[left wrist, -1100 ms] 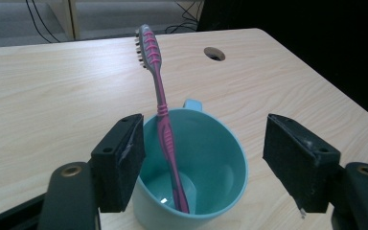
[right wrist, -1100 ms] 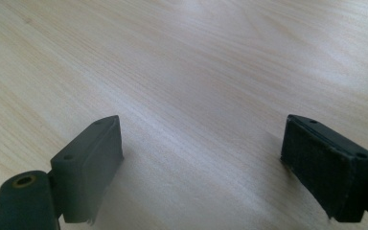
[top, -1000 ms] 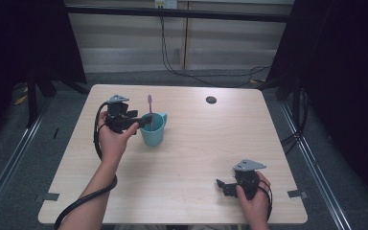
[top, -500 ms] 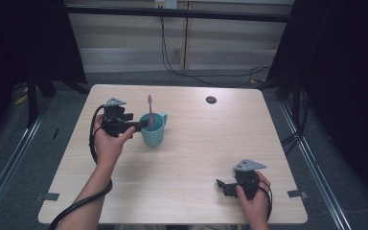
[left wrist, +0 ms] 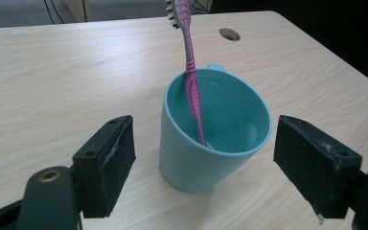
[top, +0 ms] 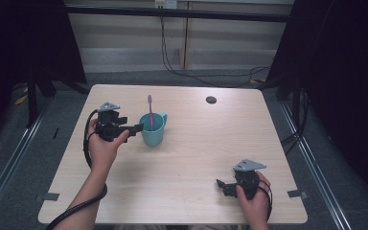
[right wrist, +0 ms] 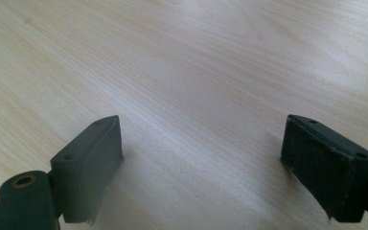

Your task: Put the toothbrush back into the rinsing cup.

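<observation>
Your left gripper [left wrist: 203, 158] stands wide, its two black pads [left wrist: 106, 165] on either side of the teal cup [left wrist: 211, 139] and clear of its wall; the jaws have just been opening, with the cup between them but not pressed. In the high view the same left gripper [top: 135, 128] lies level just beside the cup [top: 152, 129], towards the table's left half. The pink toothbrush [left wrist: 191, 72] stands inside the cup, head up, leaning against the far rim; its foot rests on the cup's floor. The handle of the cup points away from your left hand [top: 103, 146].

Your right gripper [right wrist: 203, 167] is also wide, with bare wood between its pads; in the high view the right gripper [top: 227, 186] rests near the table's front right corner, well apart from the cup.

Step in hand, as judged: a release. The toothbrush is placed in the cup, the cup stands upright on the table [top: 196, 158], and the jaws part around it.

The next move, as judged, calls for drawing the left gripper straight back along its own line, keeping both pads off the cup's wall. A sideways pull could nudge the cup and tip the leaning toothbrush. The small dark hole [top: 211, 99] near the far edge plays no part.
</observation>
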`<action>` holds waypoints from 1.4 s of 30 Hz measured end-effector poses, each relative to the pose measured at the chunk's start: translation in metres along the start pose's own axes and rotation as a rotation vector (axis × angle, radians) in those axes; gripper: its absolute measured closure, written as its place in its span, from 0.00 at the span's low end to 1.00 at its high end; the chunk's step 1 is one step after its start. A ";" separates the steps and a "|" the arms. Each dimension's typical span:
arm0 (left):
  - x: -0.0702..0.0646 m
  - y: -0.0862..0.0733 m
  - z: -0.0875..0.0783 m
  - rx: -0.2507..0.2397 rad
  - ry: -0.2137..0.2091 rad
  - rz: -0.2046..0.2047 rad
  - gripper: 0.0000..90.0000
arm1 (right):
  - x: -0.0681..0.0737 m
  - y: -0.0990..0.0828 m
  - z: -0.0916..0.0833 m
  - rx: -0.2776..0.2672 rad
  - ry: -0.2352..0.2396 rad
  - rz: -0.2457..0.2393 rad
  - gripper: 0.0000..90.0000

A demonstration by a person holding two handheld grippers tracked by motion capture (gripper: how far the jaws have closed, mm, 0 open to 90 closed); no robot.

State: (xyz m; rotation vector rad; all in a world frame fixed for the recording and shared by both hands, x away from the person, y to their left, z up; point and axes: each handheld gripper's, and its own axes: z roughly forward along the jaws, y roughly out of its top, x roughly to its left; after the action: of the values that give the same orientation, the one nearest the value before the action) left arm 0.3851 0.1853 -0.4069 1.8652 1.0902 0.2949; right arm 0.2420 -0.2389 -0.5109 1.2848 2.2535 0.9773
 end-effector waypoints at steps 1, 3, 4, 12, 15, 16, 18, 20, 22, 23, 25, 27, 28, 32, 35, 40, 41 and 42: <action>0.000 -0.001 0.000 -0.001 -0.002 -0.003 0.24 | 0.000 0.000 0.000 0.000 0.000 0.000 0.15; 0.000 -0.002 0.000 -0.001 0.001 0.002 0.24 | 0.000 0.000 0.000 0.000 0.000 0.001 0.15; 0.000 -0.003 0.000 -0.002 0.004 -0.001 0.24 | 0.000 0.000 0.000 0.000 0.000 0.000 0.15; 0.000 -0.011 0.000 -0.001 -0.001 0.004 0.24 | 0.000 0.000 0.000 0.001 0.001 0.000 0.15; 0.001 -0.013 0.000 0.007 0.001 0.005 0.24 | 0.000 0.000 0.000 0.001 0.001 0.000 0.15; 0.001 -0.015 0.000 0.010 0.002 0.002 0.24 | 0.000 0.000 0.000 0.000 0.000 0.000 0.15; 0.002 -0.017 0.000 0.009 0.003 -0.005 0.24 | 0.000 0.000 0.000 0.001 0.001 0.001 0.15; 0.003 -0.020 0.000 0.012 -0.002 -0.006 0.24 | 0.000 0.000 0.000 0.001 0.001 0.000 0.15; 0.003 -0.023 0.001 0.016 -0.001 -0.006 0.24 | 0.000 0.000 0.000 0.001 0.001 0.000 0.15; 0.003 -0.024 0.001 0.021 0.001 -0.003 0.24 | 0.000 0.000 0.000 0.000 0.000 0.000 0.15; 0.004 -0.027 0.002 0.021 -0.004 -0.011 0.24 | 0.000 0.000 0.000 0.000 0.000 0.001 0.15; 0.003 -0.029 0.003 0.027 -0.002 -0.016 0.24 | 0.000 0.000 0.000 0.000 0.000 0.000 0.15; 0.004 -0.030 0.004 0.028 -0.002 -0.014 0.25 | 0.000 0.000 0.000 0.001 0.001 0.001 0.15; 0.003 -0.033 0.006 0.038 -0.006 -0.012 0.25 | 0.000 0.000 0.000 0.000 0.001 0.000 0.15; 0.003 -0.036 0.008 0.043 -0.008 -0.013 0.25 | 0.000 0.000 0.000 0.000 0.001 0.001 0.15; 0.004 -0.042 0.010 0.048 -0.010 -0.019 0.25 | 0.000 0.000 0.000 0.000 0.001 0.001 0.15; 0.004 -0.044 0.010 0.047 -0.011 -0.021 0.25 | 0.000 0.000 0.000 0.001 0.001 0.001 0.15; 0.004 -0.045 0.011 0.051 -0.008 -0.018 0.25 | 0.000 0.000 0.000 0.000 0.000 0.001 0.15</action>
State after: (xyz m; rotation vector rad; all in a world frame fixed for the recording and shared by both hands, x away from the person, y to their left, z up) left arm 0.3685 0.1904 -0.4504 1.8994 1.1178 0.2505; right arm 0.2421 -0.2389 -0.5108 1.2854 2.2534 0.9780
